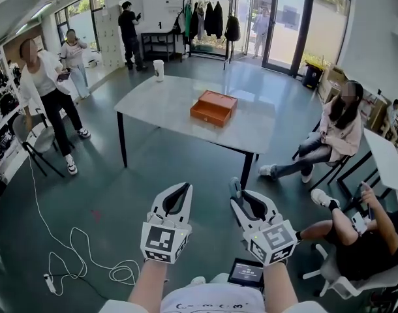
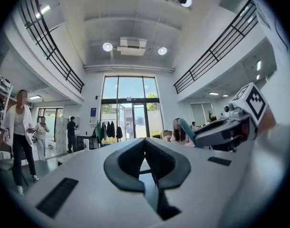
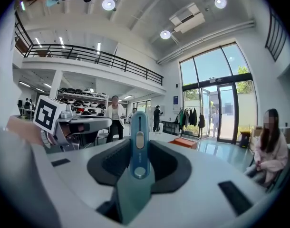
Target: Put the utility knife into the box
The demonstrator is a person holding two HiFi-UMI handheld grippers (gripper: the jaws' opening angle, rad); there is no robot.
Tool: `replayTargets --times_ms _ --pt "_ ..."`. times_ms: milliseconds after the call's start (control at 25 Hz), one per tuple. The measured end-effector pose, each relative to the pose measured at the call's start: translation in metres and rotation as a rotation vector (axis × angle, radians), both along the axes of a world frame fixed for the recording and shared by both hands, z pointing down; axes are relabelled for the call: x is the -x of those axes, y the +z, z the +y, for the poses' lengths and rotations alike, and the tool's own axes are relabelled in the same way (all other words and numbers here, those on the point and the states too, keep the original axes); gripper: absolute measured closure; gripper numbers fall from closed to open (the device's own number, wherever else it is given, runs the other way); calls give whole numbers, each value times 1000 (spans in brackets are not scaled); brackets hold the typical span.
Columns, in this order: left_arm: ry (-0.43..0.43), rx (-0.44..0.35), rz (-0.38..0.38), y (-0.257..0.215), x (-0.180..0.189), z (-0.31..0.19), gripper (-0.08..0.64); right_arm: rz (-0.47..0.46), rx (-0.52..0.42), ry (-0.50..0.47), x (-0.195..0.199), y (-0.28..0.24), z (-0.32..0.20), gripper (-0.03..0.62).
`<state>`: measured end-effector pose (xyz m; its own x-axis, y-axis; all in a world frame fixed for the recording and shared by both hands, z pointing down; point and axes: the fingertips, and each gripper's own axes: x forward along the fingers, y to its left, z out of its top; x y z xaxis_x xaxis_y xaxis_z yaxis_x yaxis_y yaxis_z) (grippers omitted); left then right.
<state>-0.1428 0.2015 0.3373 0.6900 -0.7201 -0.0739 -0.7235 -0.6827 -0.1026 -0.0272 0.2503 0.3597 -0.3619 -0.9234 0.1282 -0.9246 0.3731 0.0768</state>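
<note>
The orange box (image 1: 213, 107) lies closed on a grey table (image 1: 160, 100) well ahead of me; it also shows small in the distance (image 3: 183, 142). My right gripper (image 1: 237, 194) is shut on the teal utility knife (image 3: 138, 144), which stands up between its dark pads, tip pointing forward. In the head view the knife (image 1: 235, 187) pokes out past the jaws. My left gripper (image 1: 183, 190) hovers beside it at waist height, jaws together with nothing between them (image 2: 145, 144). Both grippers are far short of the table.
A white cup (image 1: 158, 70) stands at the table's far left corner. People sit at the right (image 1: 336, 132) and stand at the left (image 1: 45, 90). A white cable (image 1: 75, 256) coils on the floor at the left. A small screen (image 1: 246, 272) sits below my right gripper.
</note>
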Motion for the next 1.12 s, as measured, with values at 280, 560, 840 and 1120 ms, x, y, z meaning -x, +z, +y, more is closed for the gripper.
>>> replayTargets --times_ms 280,560,840,1120 --pt "-2 16 2 7 -3 -31 545 -30 12 7 -3 6 -29 460" --pt "-6 34 -16 21 -7 -68 545 -73 13 5 -10 18 -70 460" --pt "-8 45 -39 24 -28 -117 545 -48 17 -40 -23 18 -124 460" --pt "-26 52 -38 20 -63 -191 545 -63 7 -55 -56 9 -204 460"
